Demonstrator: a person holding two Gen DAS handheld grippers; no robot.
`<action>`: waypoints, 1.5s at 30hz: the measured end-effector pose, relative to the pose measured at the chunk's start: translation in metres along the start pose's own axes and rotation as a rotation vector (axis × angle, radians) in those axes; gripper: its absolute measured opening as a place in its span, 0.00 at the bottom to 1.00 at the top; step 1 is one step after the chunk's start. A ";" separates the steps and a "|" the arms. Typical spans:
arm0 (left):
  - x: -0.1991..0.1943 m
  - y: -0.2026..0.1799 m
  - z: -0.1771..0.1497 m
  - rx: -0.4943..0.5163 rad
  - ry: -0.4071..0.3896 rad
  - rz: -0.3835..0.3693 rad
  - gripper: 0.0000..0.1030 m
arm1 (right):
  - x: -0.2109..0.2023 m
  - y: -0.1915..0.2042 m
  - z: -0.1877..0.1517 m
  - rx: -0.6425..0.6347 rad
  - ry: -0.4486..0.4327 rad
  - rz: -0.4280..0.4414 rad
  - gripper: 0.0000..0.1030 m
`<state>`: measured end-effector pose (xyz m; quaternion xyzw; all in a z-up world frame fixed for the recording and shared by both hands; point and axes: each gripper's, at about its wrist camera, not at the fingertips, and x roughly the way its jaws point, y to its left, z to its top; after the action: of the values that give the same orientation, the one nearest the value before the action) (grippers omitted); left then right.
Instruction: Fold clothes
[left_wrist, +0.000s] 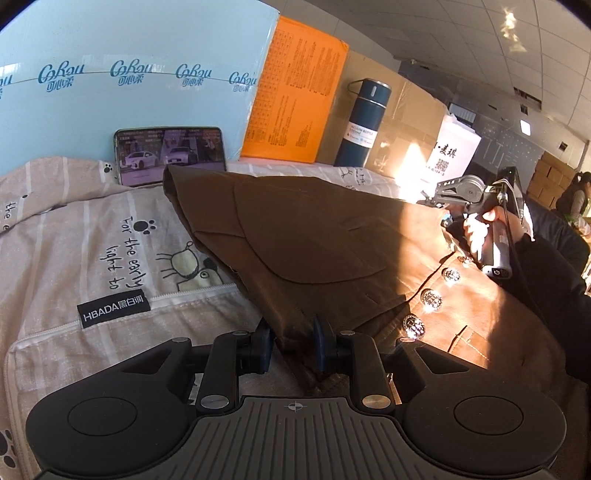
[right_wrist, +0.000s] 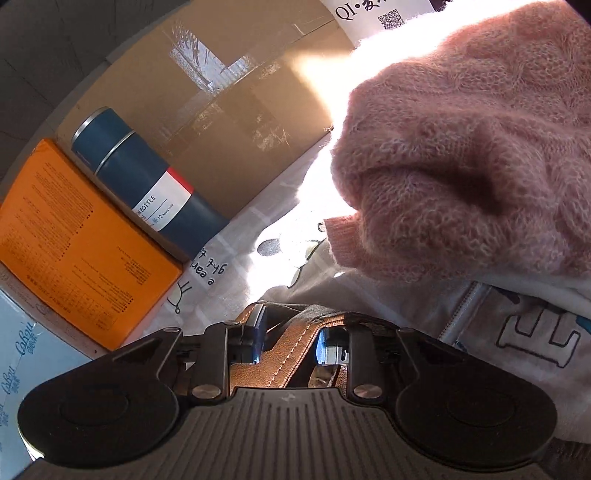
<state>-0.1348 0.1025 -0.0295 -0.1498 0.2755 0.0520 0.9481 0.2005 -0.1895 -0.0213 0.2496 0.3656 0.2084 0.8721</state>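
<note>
1. Two grippers are in your hands, and each pinches the same brown leather jacket (left_wrist: 314, 236).
2. Left wrist view, lower centre: your left gripper (left_wrist: 294, 338) has its blue pads pressed on a bunched fold of the jacket's near edge.
3. Same view, centre: the jacket lies spread on a striped beige sheet (left_wrist: 92, 236) printed with paw marks and cartoon figures; a row of sparkling round buttons (left_wrist: 430, 298) runs down its right side in sunlight.
4. Same view, right edge: your right hand (left_wrist: 487, 229) grips the handle of the other tool at the jacket's far right side; its pads are hidden in this view.
5. Right wrist view, lower centre: your right gripper (right_wrist: 289, 341) is closed on a tan stitched edge of the jacket (right_wrist: 284, 354), the strip running diagonally between the two blue pads.
6. Right wrist view, upper right: a fuzzy pink knit sweater (right_wrist: 461, 147) rests on a white zip garment (right_wrist: 517, 332) bearing outlined letters, just beyond the pinched edge.
7. Back row, left wrist view: a phone (left_wrist: 170, 155) leans on a pale blue carton (left_wrist: 129, 81) at upper left; an orange box (left_wrist: 295, 99), a dark blue vacuum bottle (left_wrist: 364, 122) and a cardboard box (left_wrist: 406, 122) stand to its right.
</note>
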 end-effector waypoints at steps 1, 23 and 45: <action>-0.001 -0.001 0.000 0.005 -0.009 0.010 0.25 | -0.003 0.002 0.002 -0.020 0.016 0.008 0.32; -0.001 -0.001 0.002 0.019 -0.029 0.112 0.85 | -0.054 0.070 -0.064 -0.572 0.026 0.151 0.98; -0.049 -0.026 0.001 0.108 -0.324 0.022 1.00 | -0.240 0.049 -0.112 -0.683 -0.356 0.387 1.00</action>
<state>-0.1708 0.0777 0.0044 -0.0851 0.1229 0.0711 0.9862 -0.0468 -0.2501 0.0677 0.0427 0.0659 0.4311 0.8989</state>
